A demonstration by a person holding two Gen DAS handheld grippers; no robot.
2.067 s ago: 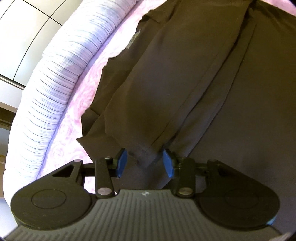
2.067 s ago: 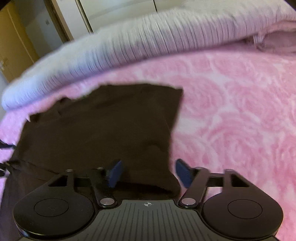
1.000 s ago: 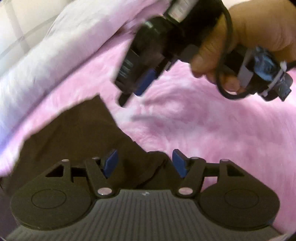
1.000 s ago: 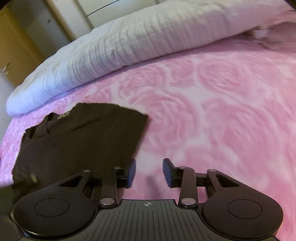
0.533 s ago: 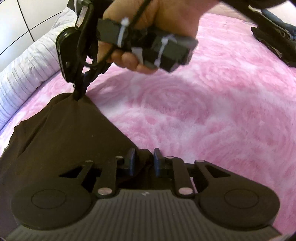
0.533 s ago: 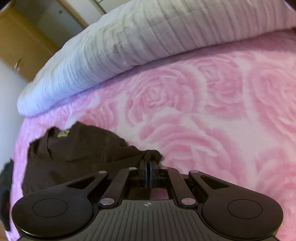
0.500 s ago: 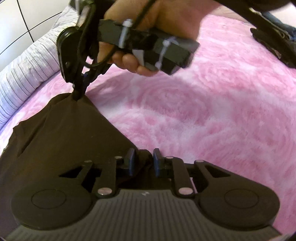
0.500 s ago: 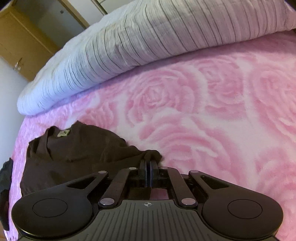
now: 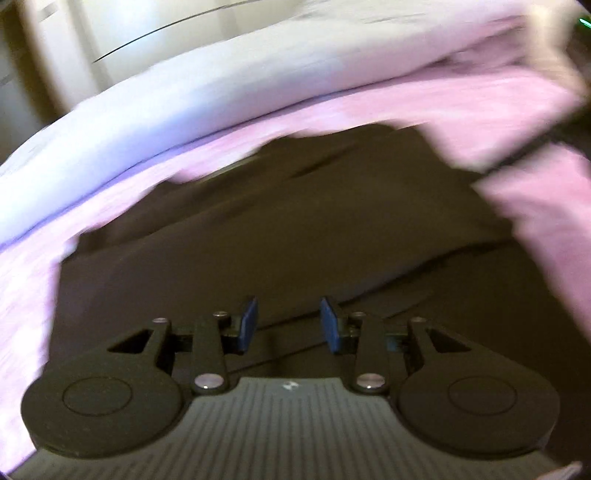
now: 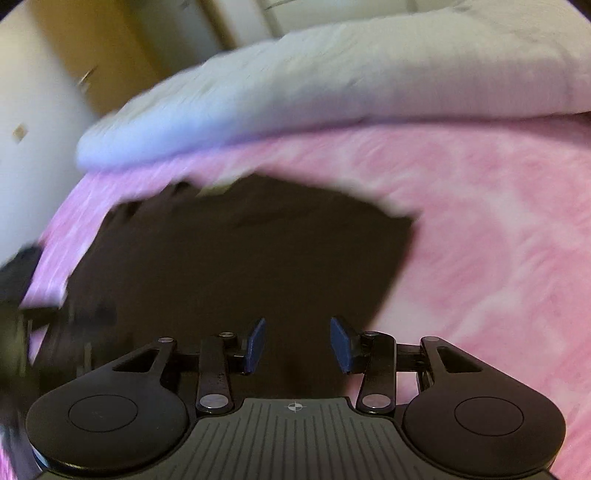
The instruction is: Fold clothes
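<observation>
A dark brown garment (image 9: 314,221) lies folded on the pink rose-patterned blanket (image 9: 535,206). In the left wrist view it fills the middle, with fold creases running under my left gripper (image 9: 289,324). That gripper hovers over the cloth, its jaws opening, and no fabric sits between the blue pads (image 9: 248,320). In the right wrist view the same garment (image 10: 236,258) spreads ahead and to the left. My right gripper (image 10: 298,342) is above its near right edge, jaws opening, with nothing pinched between them. Both views are blurred by motion.
A pale striped duvet (image 10: 332,81) is heaped along the far side of the bed. Behind it stand white wardrobe panels (image 9: 110,33) and a yellow-brown door (image 10: 110,48). A dark blurred shape (image 10: 22,295) shows at the left edge of the right wrist view.
Half a second ago both grippers were shut on the garment's edge. Now both have let go and opened, and both have swung over the folded cloth.
</observation>
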